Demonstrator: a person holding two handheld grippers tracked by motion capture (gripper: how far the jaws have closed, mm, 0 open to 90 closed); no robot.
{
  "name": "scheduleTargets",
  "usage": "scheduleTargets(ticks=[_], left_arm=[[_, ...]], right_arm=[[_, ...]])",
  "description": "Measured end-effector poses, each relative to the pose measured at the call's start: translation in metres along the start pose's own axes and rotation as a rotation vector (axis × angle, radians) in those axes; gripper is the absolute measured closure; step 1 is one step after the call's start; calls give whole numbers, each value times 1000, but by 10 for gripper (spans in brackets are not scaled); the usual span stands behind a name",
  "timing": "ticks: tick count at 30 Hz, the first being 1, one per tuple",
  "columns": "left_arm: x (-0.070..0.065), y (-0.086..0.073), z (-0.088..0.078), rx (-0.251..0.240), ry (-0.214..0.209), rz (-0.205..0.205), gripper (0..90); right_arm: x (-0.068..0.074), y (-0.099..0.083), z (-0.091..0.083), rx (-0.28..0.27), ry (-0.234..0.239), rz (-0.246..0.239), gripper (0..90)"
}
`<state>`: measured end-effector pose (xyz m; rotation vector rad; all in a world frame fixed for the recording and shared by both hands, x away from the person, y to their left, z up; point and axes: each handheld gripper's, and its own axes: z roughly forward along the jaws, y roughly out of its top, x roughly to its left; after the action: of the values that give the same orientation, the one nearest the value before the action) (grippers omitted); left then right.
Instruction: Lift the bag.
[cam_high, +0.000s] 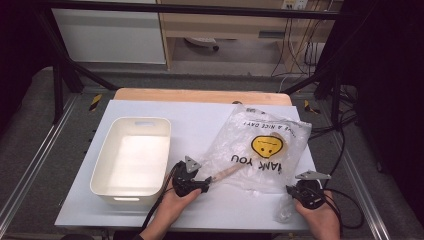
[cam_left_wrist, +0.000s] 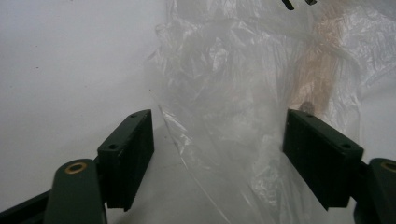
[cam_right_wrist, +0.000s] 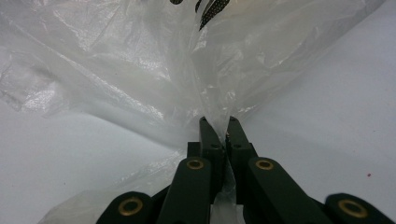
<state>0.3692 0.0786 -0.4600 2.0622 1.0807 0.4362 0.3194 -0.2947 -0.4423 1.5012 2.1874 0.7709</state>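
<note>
The right gripper (cam_high: 295, 192) is clenched on a twisted corner of the clear plastic bag (cam_high: 260, 145), near the front right corner of the white table (cam_high: 200, 120); in the right gripper view its jaws stand pressed together with the thin film (cam_right_wrist: 205, 70) caught between them. The left gripper (cam_high: 205, 183) stands released at the front edge of the table, just beside the bag's mouth: in the left gripper view its jaws are well apart, loose film (cam_left_wrist: 224, 116) lies between them, and the pads do not press on it. Behind that film a pale wooden handle (cam_left_wrist: 313, 79) shows, and from the high view it belongs to a wooden spoon (cam_high: 245, 162) that lies inside the bag, with its handle end pointing toward the left gripper. The bag itself lies flat on the right half of the table. Left of it, near the left edge, stands an empty white plastic bin (cam_high: 132, 157). As a judgement, the work seems at an early stage: one side of the bag is held fast, but the spoon is not yet grasped and not yet out of the bag, and the bin has received nothing. The bag carries a yellow smiley face (cam_high: 267, 145) and black print, seen upside down: "THANK YOU", partly covered, and "HAVE A NICE DAY!".
</note>
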Motion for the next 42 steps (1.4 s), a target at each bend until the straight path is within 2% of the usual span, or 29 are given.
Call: scheduleTargets(ticks=[3, 7, 17, 22, 27, 32, 35, 42], left_arm=[[2, -1, -2, -7, 6, -6, 309], [-3, -4, -5, -6, 33, 20, 398], [-12, -8, -12, 4, 8, 45, 660], [-13, -11, -13, -9, -5, 16, 770], [-14, -12, -14, -15, -44, -1, 882], [-15, -12, -14, -11, -104, -29, 897], [-13, -9, -15, -18, -144, -72, 900], [-7, 9, -25, -47, -228, -142, 900]], right_arm=[[0, 0, 0, 1, 2, 0, 900], [0, 0, 0, 3, 5, 1, 900], [4, 1, 0, 5, 22, -6, 900], [6, 2, 0, 8, 35, -9, 900], [7, 2, 1, 7, 42, -10, 900], [7, 2, 0, 1, 51, -14, 900], [8, 3, -2, -15, 59, -10, 900], [12, 9, -9, -46, 81, -18, 900]])
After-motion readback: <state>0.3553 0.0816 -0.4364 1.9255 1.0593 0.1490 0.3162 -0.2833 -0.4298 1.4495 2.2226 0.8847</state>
